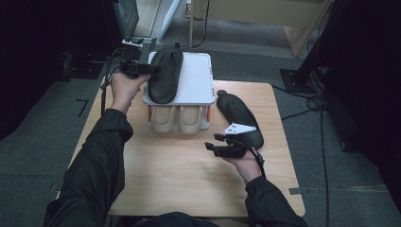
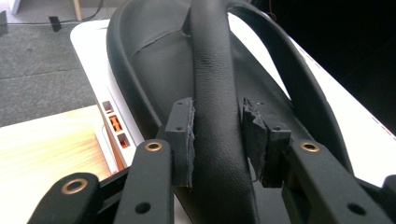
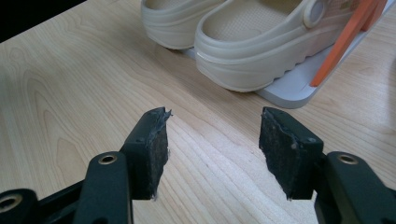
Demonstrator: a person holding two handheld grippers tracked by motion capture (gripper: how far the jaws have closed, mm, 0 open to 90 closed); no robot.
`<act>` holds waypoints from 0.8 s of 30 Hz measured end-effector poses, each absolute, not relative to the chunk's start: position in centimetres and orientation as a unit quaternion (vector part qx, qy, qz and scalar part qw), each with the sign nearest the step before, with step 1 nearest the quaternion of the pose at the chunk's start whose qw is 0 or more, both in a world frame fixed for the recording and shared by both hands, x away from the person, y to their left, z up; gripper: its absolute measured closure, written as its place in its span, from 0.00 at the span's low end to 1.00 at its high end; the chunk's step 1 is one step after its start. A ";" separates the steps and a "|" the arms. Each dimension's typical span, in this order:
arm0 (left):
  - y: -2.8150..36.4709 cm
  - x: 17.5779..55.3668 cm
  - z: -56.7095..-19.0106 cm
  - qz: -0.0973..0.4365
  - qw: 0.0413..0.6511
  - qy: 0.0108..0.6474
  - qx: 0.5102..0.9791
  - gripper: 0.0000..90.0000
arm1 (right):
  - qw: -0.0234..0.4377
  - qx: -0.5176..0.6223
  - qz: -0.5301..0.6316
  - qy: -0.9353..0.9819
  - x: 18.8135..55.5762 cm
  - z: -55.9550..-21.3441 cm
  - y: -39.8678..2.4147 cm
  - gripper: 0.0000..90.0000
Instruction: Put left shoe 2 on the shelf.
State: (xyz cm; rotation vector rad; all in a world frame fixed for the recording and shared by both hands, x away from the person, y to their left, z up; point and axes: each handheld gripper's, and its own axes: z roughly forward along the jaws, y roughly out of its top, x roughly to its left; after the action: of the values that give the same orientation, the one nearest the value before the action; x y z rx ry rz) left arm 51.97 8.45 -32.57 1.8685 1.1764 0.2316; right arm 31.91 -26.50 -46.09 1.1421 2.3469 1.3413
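A: How do the jaws of the left gripper stand?

B: In the left gripper view they straddle the heel strap of a black sandal. The left pad lies against the strap; the right pad stands just clear of it. So they are apart, not clamping.

A: And the sandal itself?

B: It lies sole down on top of a white shoe rack at the twelve o'clock edge of the table in the high view, its length running from twelve to six. The left gripper meets the black sandal from nine o'clock.

A: The right gripper?

B: Its jaws are apart with nothing between them, only bare wood beneath in the right gripper view. At twelve o'clock from them sit two cream clogs on the rack's lower shelf, an orange strut at one o'clock.

A: Where is that hand on the table?

B: In the high view the right gripper hangs at about four o'clock of the table's middle, pointing toward nine. Just beyond it, at two o'clock, a second black sandal lies on the wood, right beside the rack.
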 end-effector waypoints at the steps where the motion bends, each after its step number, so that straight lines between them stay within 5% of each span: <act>1: 8.5 51.9 -32.4 0.097 0.441 0.474 0.756 0.69 | 0.102 0.386 0.455 0.796 32.0 -46.1 -26.6 0.47; 11: 10.2 50.8 -31.2 0.100 0.435 0.464 0.765 0.53 | 0.110 0.396 0.451 0.792 32.5 -45.6 -28.0 0.46; 24: 12.9 48.4 -30.4 0.087 0.444 0.440 0.776 0.49 | 0.123 0.424 0.454 0.774 34.0 -45.7 -30.9 0.47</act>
State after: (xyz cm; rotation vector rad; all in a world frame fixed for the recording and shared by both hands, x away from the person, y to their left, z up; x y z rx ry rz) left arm 48.44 12.93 -30.43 1.9229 1.0907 0.2167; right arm 34.03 -30.85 -45.66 1.2376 2.2583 1.3241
